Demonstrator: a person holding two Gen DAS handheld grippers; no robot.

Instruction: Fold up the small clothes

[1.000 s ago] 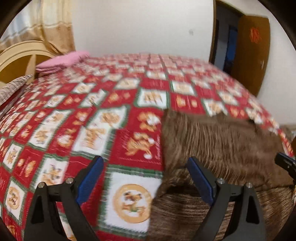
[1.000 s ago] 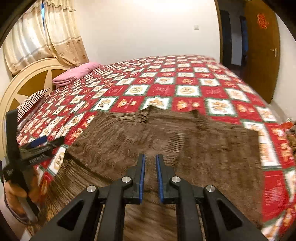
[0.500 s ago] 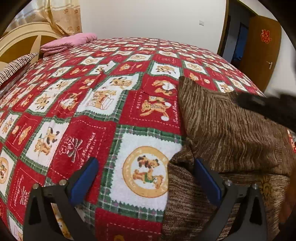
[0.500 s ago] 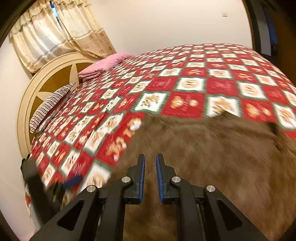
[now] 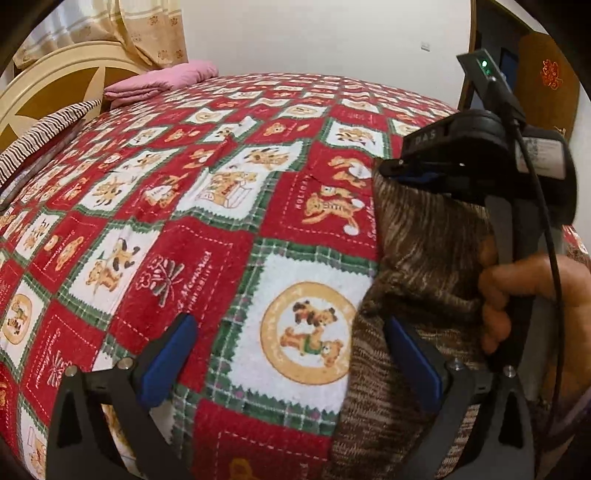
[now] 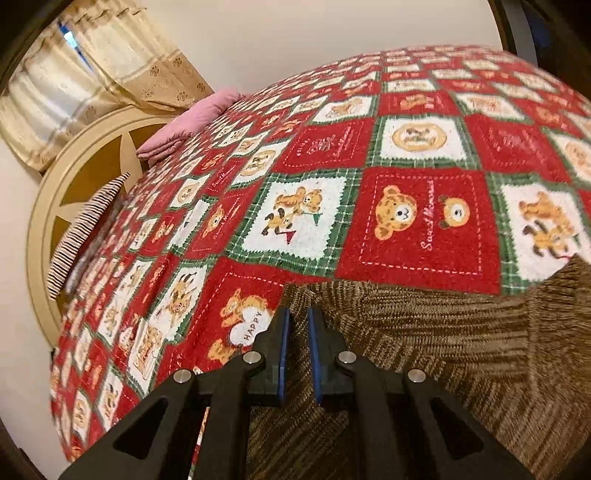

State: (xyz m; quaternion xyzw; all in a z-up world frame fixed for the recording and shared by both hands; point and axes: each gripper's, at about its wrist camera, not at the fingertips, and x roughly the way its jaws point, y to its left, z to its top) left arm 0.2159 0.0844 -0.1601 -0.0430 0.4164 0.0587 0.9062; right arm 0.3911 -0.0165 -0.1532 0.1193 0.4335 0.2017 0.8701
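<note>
Brown, streaky knit: the small garment [image 5: 424, 266] lies on the near right part of the bed, over a red, white and green blanket [image 5: 207, 229] printed with teddy bears. Its left edge runs from near to far, with a fold bulging near the left gripper.

The left gripper [image 5: 295, 354] has its jaws spread wide. The blue pad of one finger sits over bare blanket on the left, the other at the garment's left edge; nothing is pinched between them.

The right gripper [image 6: 297, 347] has its jaws drawn narrow, only a thin gap between the blue pads, and I see no cloth caught in that gap. It hovers over the garment's far left corner [image 6: 295, 291]. From the left wrist view this gripper [image 5: 399, 170] comes in from the right at that same corner, with the person's hand [image 5: 532, 295] wrapped round its handle.

Far left, a pink folded cloth [image 5: 162, 79] and a striped pillow [image 5: 40, 136] rest by the cream headboard [image 5: 55, 74], under beige curtains [image 5: 147, 33].
</note>
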